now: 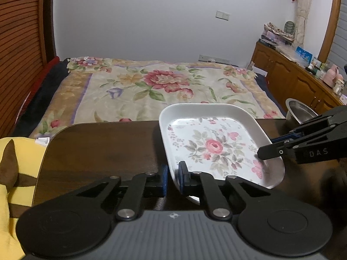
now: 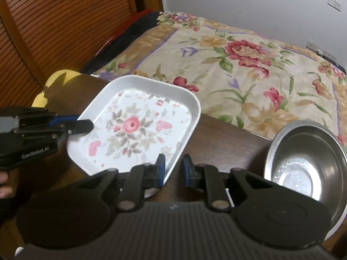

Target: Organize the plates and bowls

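Beside plate (image 2: 138, 127), steel bowl (image 2: 305, 166).

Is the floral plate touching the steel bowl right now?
Apart. The right wrist view shows bare table between the floral plate and the steel bowl.

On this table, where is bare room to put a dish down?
The dark table is bare left of the flowered plate, up to the bed-side edge. A narrower strip lies between plate and steel bowl. Both grippers crowd the plate's near rims.
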The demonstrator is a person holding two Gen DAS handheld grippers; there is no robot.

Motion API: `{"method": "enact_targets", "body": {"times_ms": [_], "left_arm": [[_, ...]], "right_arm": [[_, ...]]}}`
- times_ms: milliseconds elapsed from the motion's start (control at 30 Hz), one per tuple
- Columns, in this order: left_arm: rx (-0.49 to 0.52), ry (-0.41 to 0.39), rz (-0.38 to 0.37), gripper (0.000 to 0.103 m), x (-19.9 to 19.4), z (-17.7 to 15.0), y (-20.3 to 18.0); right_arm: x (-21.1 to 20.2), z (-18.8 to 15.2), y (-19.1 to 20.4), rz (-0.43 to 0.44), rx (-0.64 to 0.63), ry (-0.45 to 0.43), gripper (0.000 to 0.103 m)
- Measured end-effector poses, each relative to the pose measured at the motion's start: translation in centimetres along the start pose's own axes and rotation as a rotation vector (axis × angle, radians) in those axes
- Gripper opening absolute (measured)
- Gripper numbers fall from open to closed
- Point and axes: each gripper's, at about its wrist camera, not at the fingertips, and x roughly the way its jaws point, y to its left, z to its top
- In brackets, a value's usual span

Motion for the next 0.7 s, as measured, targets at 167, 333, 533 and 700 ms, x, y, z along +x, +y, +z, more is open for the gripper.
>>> {"method": "enact_targets", "body": {"times_ms": [167, 333, 533, 700], "left_arm": [[0.006, 0.003, 0.007, 0.010, -0.1, -0.1, -0.1], [0.009, 0.018, 0.012, 0.010, -0.4, 0.0, -0.1], [0.004, 0.019, 0.009, 0.010, -1.9, -0.2, -0.2], [0.000, -0.006, 0.013, 0.010, -3.9, -0.5, -0.4]], "right_arm": [[-0.1, -0.2, 0.2, 0.015, -0.001, 0.001, 0.017], [-0.2, -0.2, -0.1, 0.028, 0.004, 0.007, 0.015], [-0.7, -0.7, 0.0, 0.054, 0.020, 0.004, 0.014], [-2.2, -1.2, 0.7, 0.061, 0.023, -0.022, 0.014]]}}
